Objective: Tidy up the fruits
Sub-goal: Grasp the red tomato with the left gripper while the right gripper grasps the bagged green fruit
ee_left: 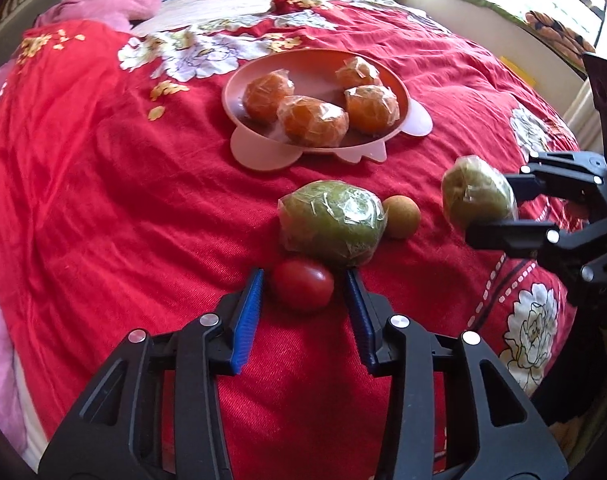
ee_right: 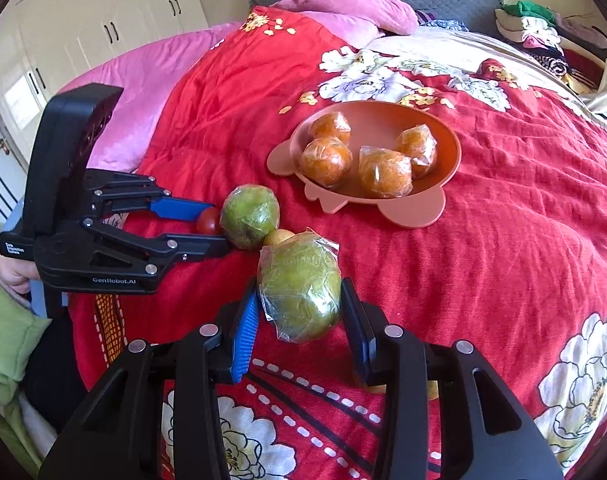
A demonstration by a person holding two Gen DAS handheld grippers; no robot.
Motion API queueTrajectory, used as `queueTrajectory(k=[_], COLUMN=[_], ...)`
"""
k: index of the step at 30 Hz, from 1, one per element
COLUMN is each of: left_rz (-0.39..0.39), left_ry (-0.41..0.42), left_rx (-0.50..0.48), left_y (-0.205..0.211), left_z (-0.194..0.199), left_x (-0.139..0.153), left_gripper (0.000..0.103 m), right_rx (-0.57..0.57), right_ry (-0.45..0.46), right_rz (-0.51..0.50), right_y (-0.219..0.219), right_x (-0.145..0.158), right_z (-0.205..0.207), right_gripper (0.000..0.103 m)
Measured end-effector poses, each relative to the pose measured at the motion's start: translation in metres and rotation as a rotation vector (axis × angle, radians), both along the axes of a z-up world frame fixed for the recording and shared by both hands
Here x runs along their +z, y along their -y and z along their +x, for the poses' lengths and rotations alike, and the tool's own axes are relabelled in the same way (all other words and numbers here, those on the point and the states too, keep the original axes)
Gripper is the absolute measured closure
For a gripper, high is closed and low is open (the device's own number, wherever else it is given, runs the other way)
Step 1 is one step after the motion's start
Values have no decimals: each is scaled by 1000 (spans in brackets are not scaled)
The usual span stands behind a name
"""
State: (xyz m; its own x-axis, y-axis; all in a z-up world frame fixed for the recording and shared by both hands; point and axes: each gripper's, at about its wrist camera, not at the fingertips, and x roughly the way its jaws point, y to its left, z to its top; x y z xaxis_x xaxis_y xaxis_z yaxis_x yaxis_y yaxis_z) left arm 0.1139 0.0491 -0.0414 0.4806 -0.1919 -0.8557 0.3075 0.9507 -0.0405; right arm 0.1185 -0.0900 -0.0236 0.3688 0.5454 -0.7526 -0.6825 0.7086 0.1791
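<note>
The right gripper (ee_right: 299,308) clamps one plastic-wrapped green fruit (ee_right: 301,290), lifted off the red bedspread (ee_right: 503,248). The left gripper (ee_left: 303,286) brackets a small red tomato (ee_left: 302,285), pads seemingly just touching. Beside it lie a second wrapped green fruit (ee_left: 332,222) and one tan ball (ee_left: 401,216). Beyond, four wrapped oranges (ee_left: 313,120) fill a pink plate (ee_left: 259,156).
</note>
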Motion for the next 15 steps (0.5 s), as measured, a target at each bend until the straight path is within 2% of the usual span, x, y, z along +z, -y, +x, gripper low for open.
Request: queueTrajectory(k=[6, 15], left_rz=[-7, -76], left_ry=[7, 27], left_rx=[-31, -20], left_y=[2, -2], left_z=[1, -6], left_x=[1, 14], left_gripper=[82, 82], right_rx=[-20, -54], right_ry=[4, 21], right_rz=[7, 32], right_y=[5, 15], right_x=[4, 17], right_z=[3, 10], right_gripper=[65, 65])
